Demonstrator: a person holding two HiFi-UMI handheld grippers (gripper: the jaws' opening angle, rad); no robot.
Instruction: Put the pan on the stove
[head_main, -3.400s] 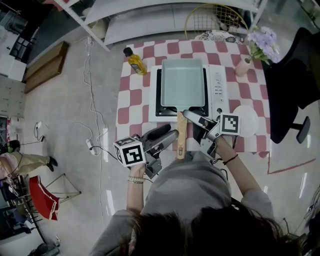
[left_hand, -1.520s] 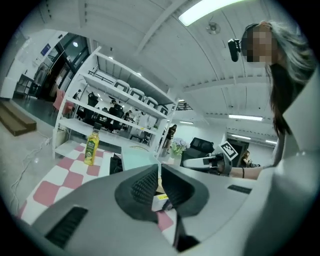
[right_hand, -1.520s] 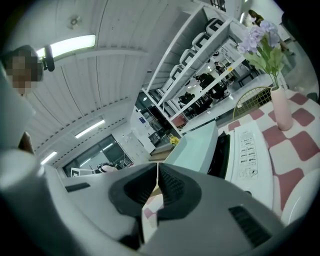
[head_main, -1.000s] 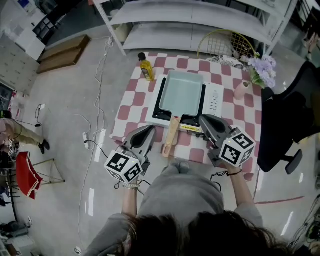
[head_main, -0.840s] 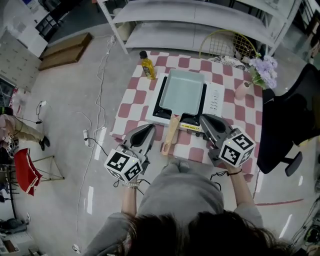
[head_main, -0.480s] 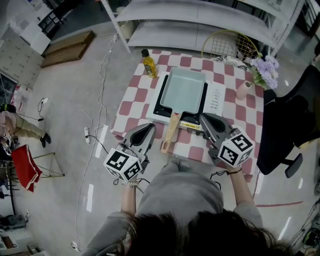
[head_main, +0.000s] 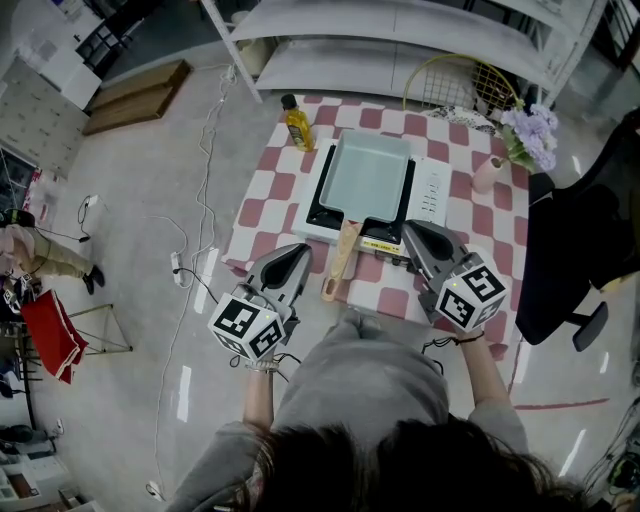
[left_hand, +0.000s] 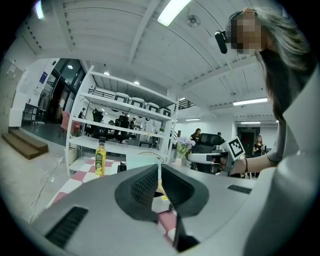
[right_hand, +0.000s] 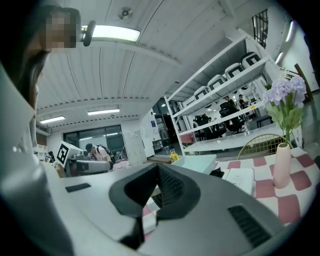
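Note:
A pale teal rectangular pan (head_main: 368, 172) sits on the white tabletop stove (head_main: 432, 190), its wooden handle (head_main: 341, 262) sticking out toward me over the checked table. My left gripper (head_main: 298, 251) hovers left of the handle's end, shut and empty. My right gripper (head_main: 411, 233) is right of the handle at the stove's front edge, also shut and holding nothing. In the left gripper view the closed jaws (left_hand: 159, 181) point at the pan (left_hand: 141, 161). Along the closed jaws (right_hand: 157, 189) of the right gripper view, the pan (right_hand: 196, 162) shows too.
A yellow oil bottle (head_main: 297, 122) stands at the table's far left corner. A pink vase with purple flowers (head_main: 490, 172) and a wire basket (head_main: 452, 82) are at the far right. A black chair (head_main: 580, 240) stands right of the table; white shelving is behind it.
Earlier the right gripper was at the pan's handle; it has since drawn back. Over the last second both grippers stay nearly still while the view shifts slightly.

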